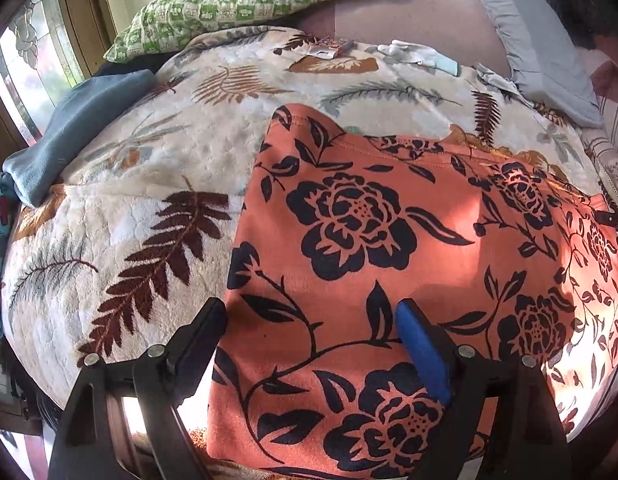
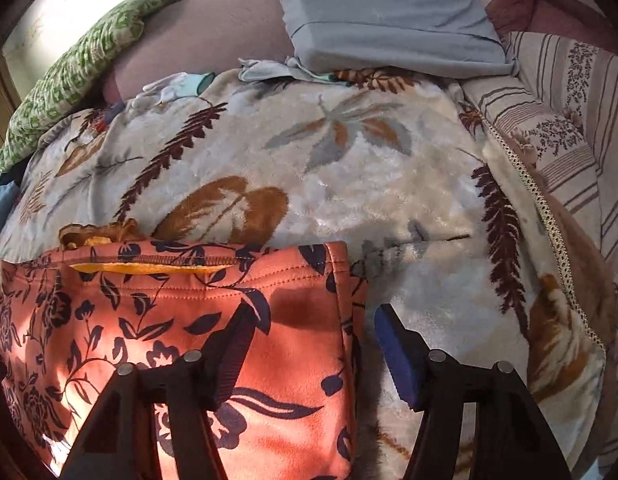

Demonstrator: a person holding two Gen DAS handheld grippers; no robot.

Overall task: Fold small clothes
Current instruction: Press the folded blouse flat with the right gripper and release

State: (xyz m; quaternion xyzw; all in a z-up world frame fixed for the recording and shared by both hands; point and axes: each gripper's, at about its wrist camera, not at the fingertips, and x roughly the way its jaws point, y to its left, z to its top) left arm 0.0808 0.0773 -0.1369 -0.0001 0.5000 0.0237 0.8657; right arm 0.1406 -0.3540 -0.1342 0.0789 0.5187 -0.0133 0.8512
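Observation:
An orange garment with a black flower print [image 1: 389,248] lies flat on a cream leaf-pattern blanket [image 1: 157,168]. My left gripper [image 1: 309,320] is open over the garment's near left edge, with one finger off the cloth and the blue-padded finger above it. In the right wrist view the same garment [image 2: 181,320] fills the lower left, with a yellow lining showing at its far hem. My right gripper [image 2: 313,328] is open astride the garment's right edge, left finger over the cloth, right finger over the blanket [image 2: 349,160].
A green checked pillow [image 1: 245,0] and a grey pillow [image 2: 381,12] lie at the far side. A blue-grey cloth [image 1: 77,128] sits at the left. White gloves [image 1: 417,54] lie on the blanket's far edge. A striped cushion [image 2: 569,112] is at the right.

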